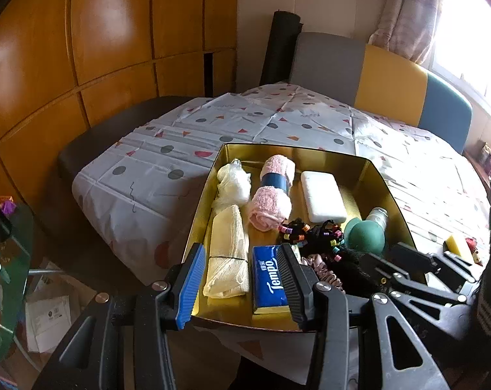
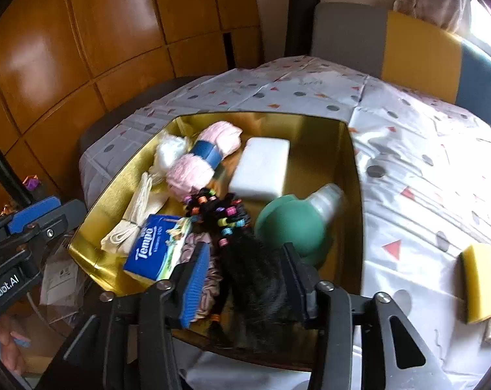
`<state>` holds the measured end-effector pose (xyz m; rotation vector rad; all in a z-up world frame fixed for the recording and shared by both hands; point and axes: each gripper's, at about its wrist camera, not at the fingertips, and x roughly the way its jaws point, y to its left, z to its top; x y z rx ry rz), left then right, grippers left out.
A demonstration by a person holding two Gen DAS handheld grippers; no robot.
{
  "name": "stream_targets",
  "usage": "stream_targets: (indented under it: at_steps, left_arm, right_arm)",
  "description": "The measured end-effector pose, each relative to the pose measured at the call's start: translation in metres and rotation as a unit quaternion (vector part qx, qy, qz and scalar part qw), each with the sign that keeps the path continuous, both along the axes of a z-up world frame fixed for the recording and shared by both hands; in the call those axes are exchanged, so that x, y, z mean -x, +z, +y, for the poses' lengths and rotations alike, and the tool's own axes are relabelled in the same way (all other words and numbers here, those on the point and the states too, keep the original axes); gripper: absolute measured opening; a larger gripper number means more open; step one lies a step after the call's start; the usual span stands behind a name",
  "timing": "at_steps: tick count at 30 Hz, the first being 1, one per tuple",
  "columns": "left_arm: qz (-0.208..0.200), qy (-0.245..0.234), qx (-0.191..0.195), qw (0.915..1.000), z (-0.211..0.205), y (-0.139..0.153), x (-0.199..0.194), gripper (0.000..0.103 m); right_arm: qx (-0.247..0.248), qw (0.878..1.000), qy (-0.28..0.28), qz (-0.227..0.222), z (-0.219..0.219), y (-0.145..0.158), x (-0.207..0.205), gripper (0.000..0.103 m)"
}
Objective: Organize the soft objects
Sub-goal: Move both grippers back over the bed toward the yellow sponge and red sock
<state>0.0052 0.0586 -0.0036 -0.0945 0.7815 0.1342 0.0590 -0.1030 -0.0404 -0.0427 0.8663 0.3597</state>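
- On the table point(image 1: 141, 195), under a thin creased plastic cover printed with grey dots and red triangles: a rectangular gold tray point(image 1: 383, 182) with shiny foil-like walls.
- Tray contents, far row: crumpled white mesh puff point(image 1: 234, 183); pink terry towel roll point(image 1: 273, 195) with a smooth blue band; white rounded-rectangle block point(image 1: 321, 196).
- Near row: cream waffle-weave cloth point(image 1: 227, 256), folded long; glossy blue Tempo tissue pack point(image 1: 266, 279); black hair ties with coloured beads point(image 2: 221, 211); ruched pink scrunchie point(image 2: 206, 276); matte green bulb-shaped bottle point(image 2: 290, 227) with clear cap, lying on its side.
- Black furry item point(image 2: 258, 279): lies in the tray's near right part, between the right fingers.
- Left hand-held gripper point(image 1: 242, 282): released, ribbed pads apart over cloth and tissue pack, gripping nothing.
- Right hand-held gripper point(image 2: 245, 279): released; whether pads touch the fur, cannot tell.
- Outside tray, right: yellow sponge point(image 2: 479, 287).
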Motion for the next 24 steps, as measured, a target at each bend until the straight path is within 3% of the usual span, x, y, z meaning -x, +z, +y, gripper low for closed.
stream_targets:
  at_steps: [9,24]
  left_arm:
    - [-0.004,-0.019,-0.007,0.9998,-0.014,0.006,-0.006,0.046]
    - [0.002,-0.067,-0.025,0.9975,-0.053,0.008,-0.013,0.046]
  right_arm:
    - [0.008,0.999,-0.022,-0.044,-0.029,0.027,0.002,0.063]
    - [0.023,0.996,-0.066,-0.062,-0.089,0.041,-0.007,0.067]
